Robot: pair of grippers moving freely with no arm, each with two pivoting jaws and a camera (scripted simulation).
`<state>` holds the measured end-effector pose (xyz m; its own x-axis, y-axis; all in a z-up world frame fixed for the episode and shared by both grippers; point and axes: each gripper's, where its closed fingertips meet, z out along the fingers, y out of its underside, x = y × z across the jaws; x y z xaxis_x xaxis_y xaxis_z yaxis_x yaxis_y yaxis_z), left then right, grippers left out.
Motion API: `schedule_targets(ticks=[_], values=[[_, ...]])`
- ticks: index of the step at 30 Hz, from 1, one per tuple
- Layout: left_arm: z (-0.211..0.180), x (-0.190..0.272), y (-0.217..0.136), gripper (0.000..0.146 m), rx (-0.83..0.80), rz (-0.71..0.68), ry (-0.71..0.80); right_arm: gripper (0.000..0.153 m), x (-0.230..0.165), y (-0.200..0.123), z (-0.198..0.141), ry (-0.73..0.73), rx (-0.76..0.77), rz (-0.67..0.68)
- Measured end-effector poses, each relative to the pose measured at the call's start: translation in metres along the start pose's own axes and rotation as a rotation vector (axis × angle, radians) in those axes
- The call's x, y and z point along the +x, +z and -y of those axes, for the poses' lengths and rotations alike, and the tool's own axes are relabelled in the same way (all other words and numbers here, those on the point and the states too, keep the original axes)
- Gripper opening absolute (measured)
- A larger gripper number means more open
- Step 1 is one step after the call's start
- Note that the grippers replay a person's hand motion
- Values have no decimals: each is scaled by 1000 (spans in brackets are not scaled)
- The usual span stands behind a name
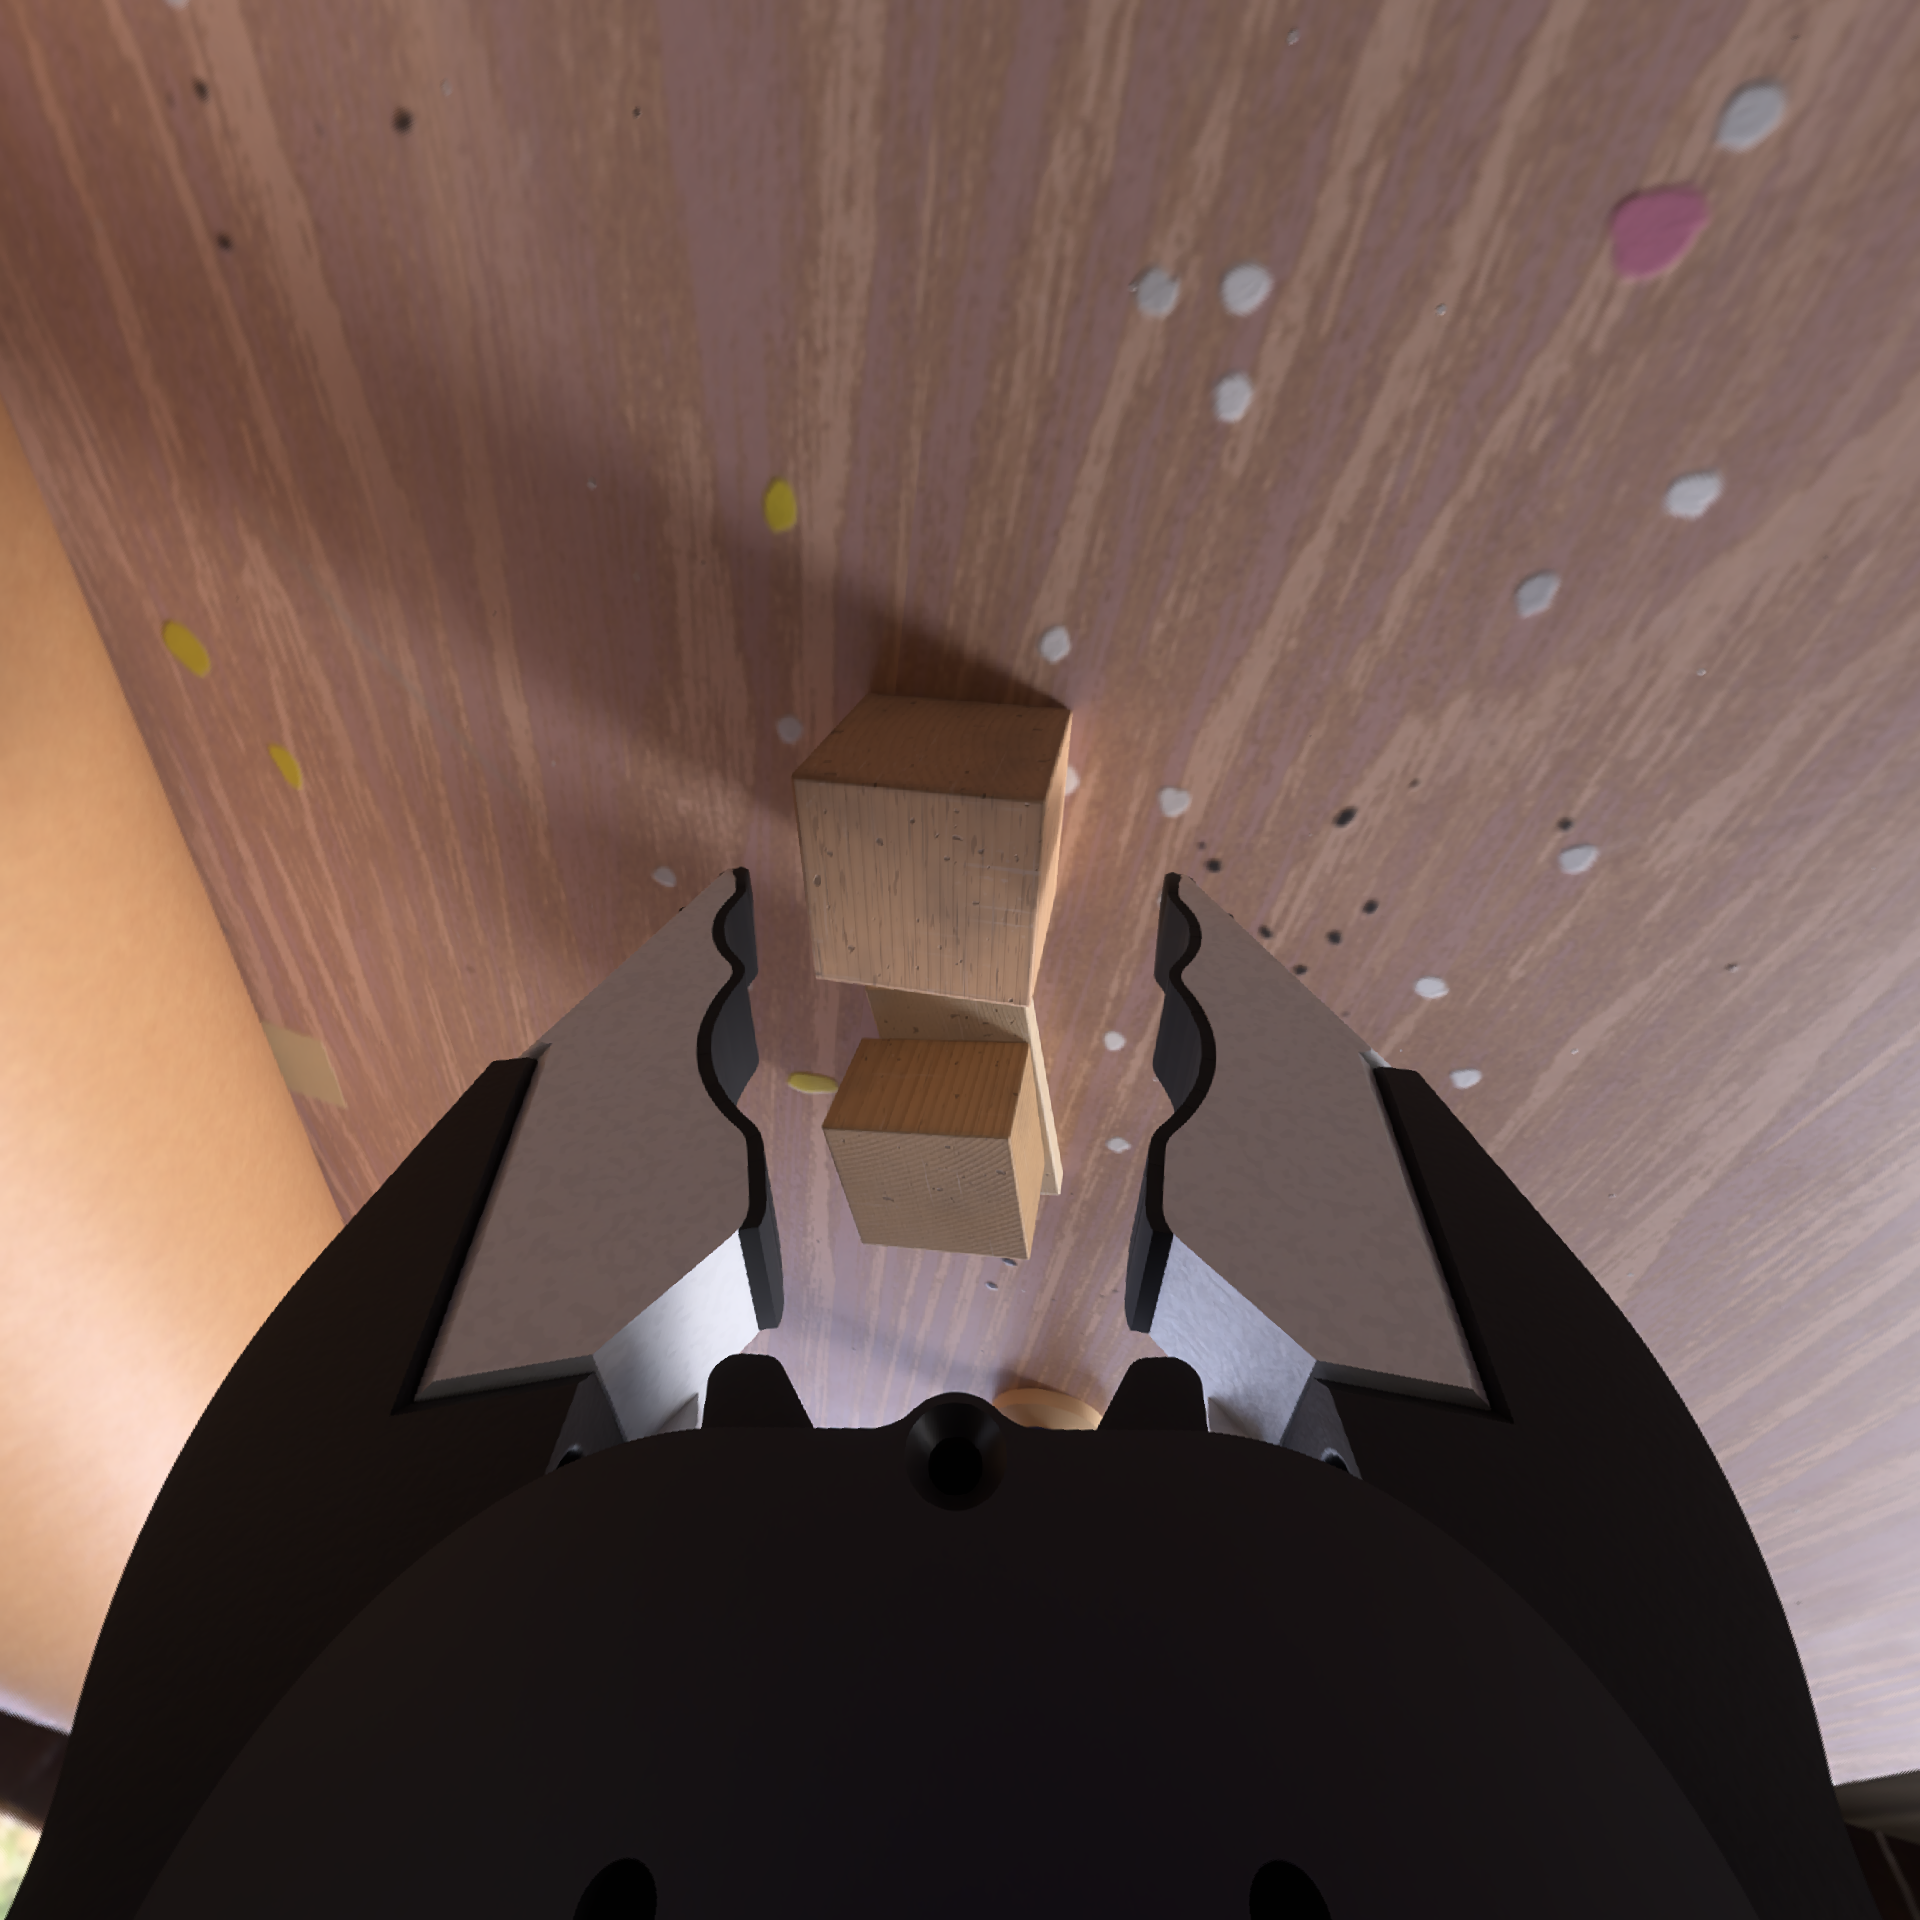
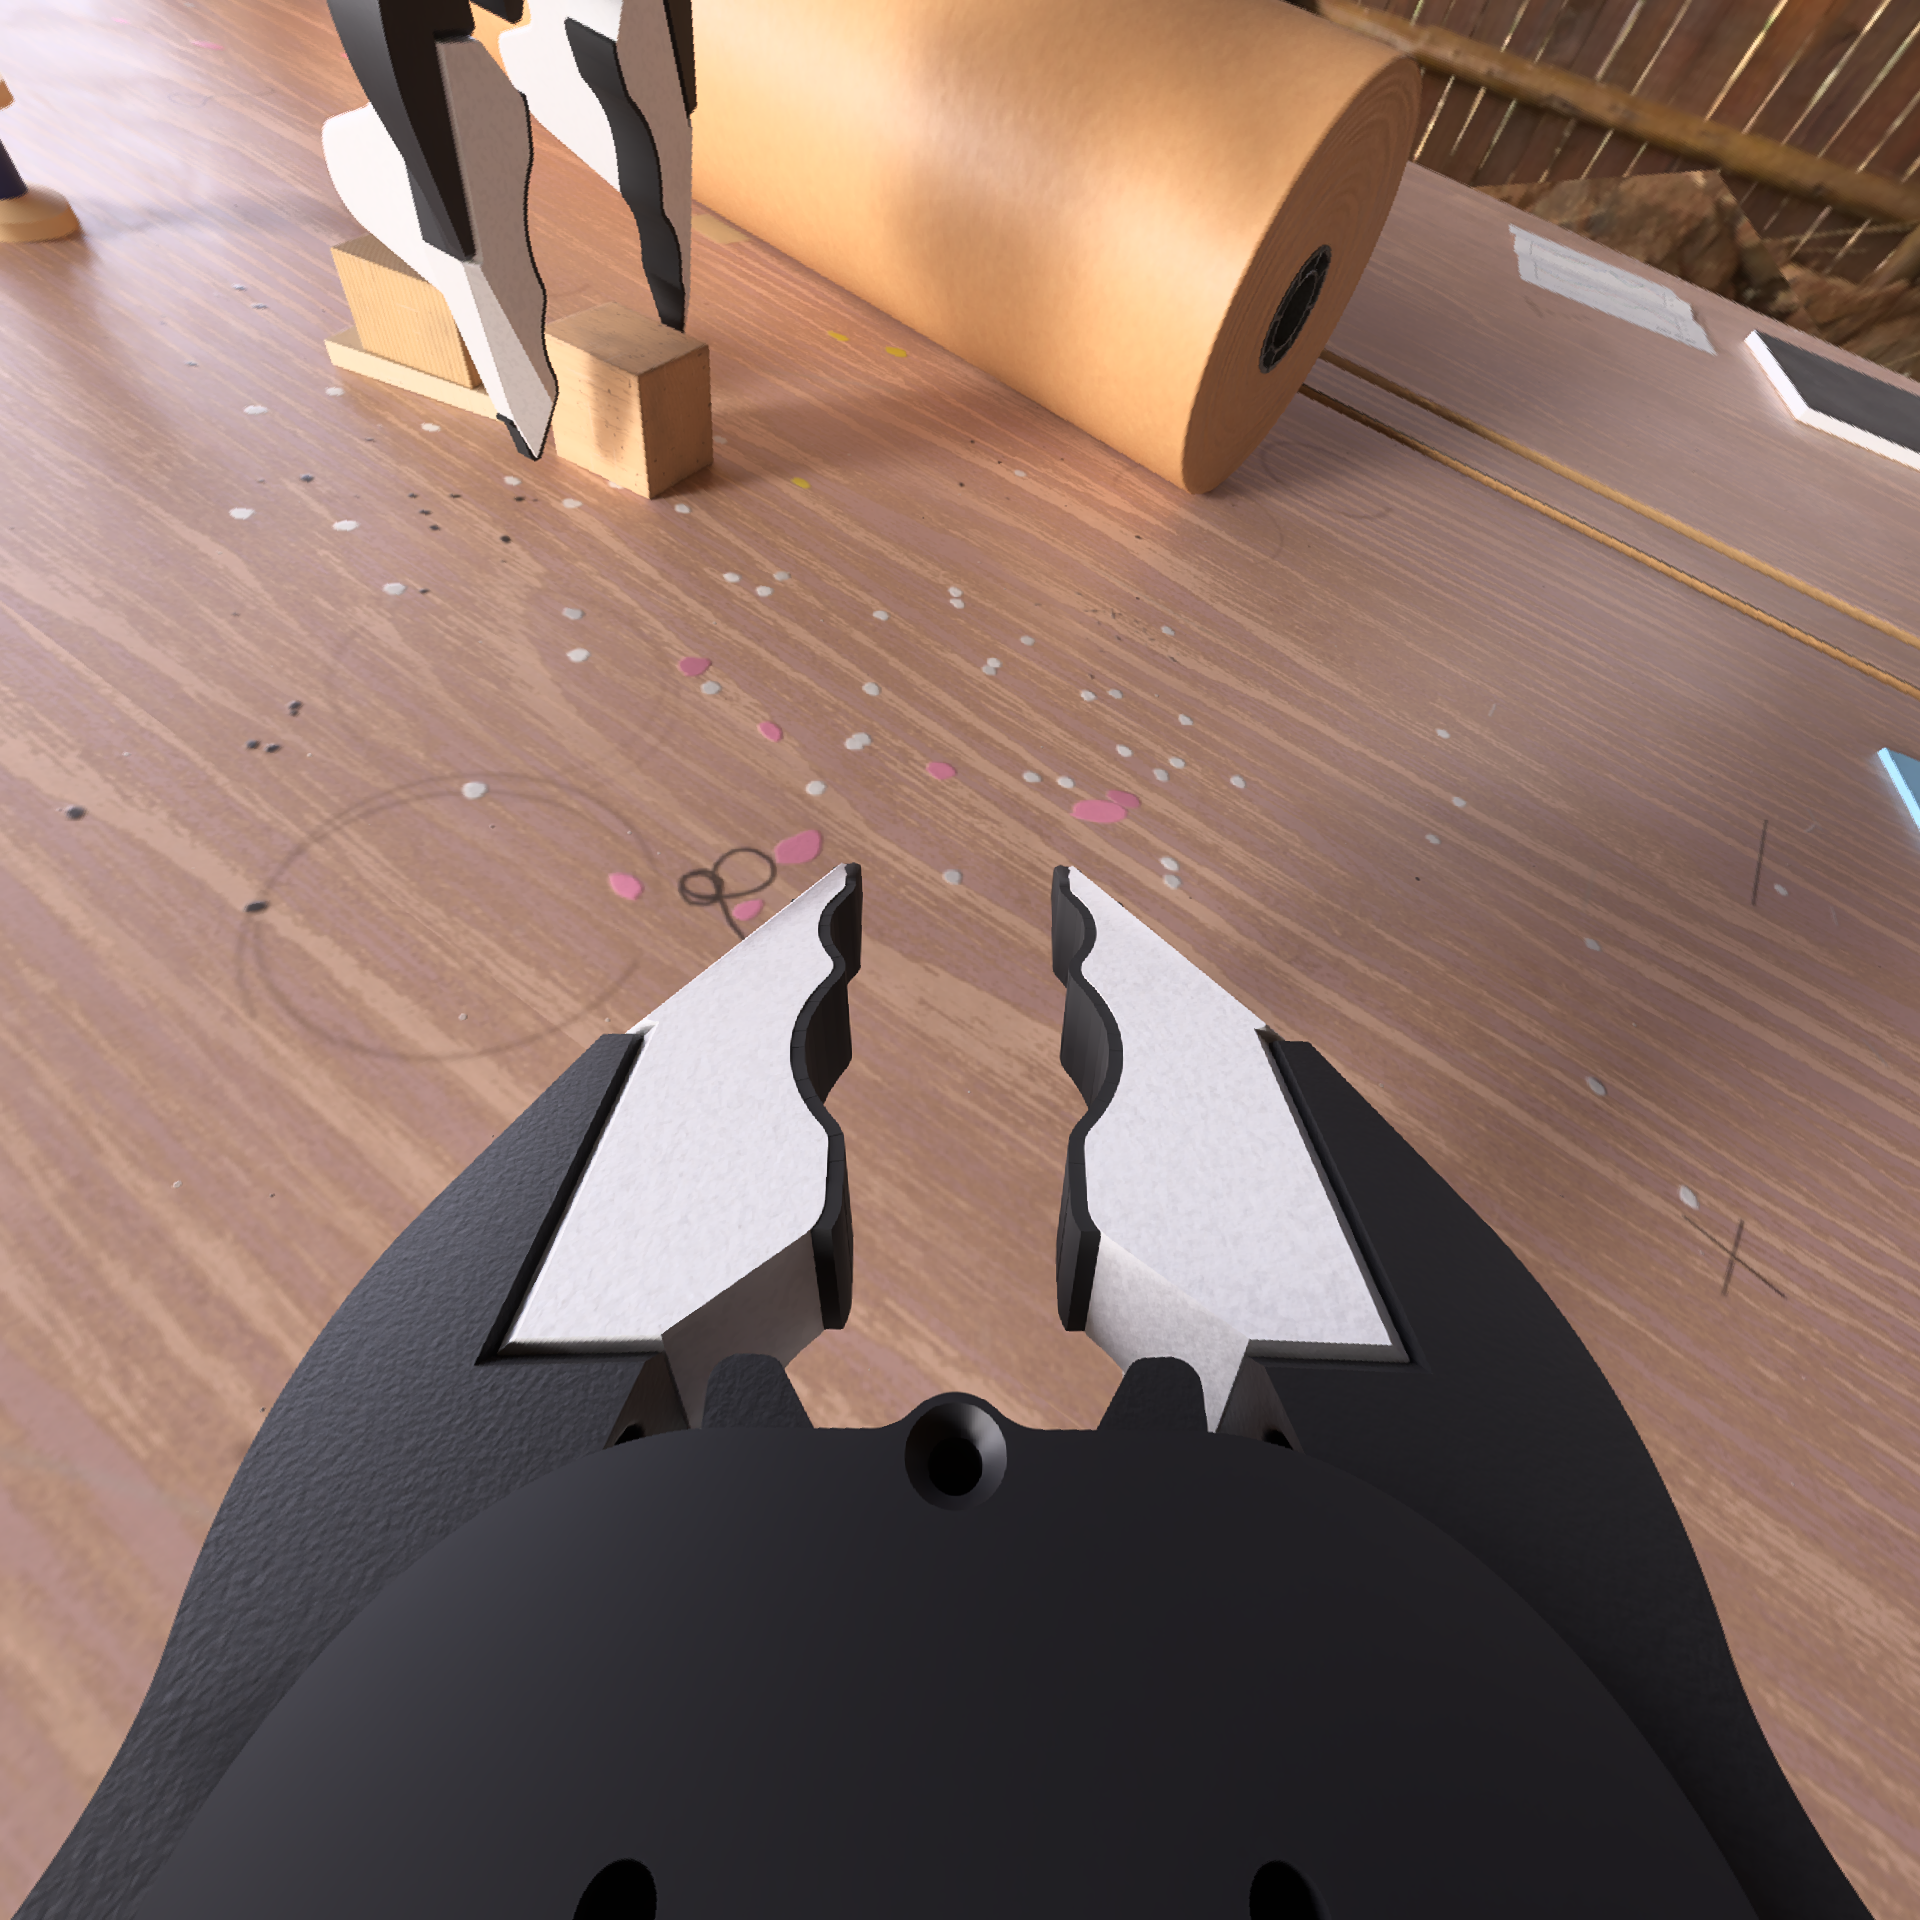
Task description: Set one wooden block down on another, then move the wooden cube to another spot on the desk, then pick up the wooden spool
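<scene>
So the left tool (image 1: 956,1049) hangs over the desk (image 1: 1455,727) pointing straight down, spread wide and holding nothing. Right under the gap sit the wooden bits: a smaller block (image 1: 930,1143) parked on top of a thin flat block (image 1: 1044,1091), and just beyond it the bigger wooden cube (image 1: 925,852) standing on the desk by itself. From the right wrist view the cube (image 2: 629,400) looks like it's just beside the flat piece, maybe touching, hard to say since a finger of the left tool covers that spot. The stack looks done, so the cube move is probably next.

The key bit: the cube is slightly ahead of the fingertips, not between them, so the tool needs to slide forward along that line before dropping. The faces look roughly square to the fingers, so no big twist needed.

The right tool (image 2: 956,1049) is well apart from all this, hovering low over bare desk, partly spread and empty. The left one is clearly the nearer. A big paper roll (image 2: 1039,208) lies behind the blocks toward the far edge. The spool is possibly the rounded wooden thing (image 1: 1044,1408) peeking out at the left tool's base.
</scene>
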<state>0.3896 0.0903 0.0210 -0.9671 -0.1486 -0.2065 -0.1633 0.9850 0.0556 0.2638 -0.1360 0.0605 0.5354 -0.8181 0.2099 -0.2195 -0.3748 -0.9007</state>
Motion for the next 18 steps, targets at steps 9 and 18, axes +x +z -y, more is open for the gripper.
schedule_targets(ticks=[9,18], values=[[-40,7,-110,91,332,118,-279,36,2,-1,0,6,3,-1],[-228,19,-109,84,109,188,-998,36,-10,1,1,-16,-6,13]])
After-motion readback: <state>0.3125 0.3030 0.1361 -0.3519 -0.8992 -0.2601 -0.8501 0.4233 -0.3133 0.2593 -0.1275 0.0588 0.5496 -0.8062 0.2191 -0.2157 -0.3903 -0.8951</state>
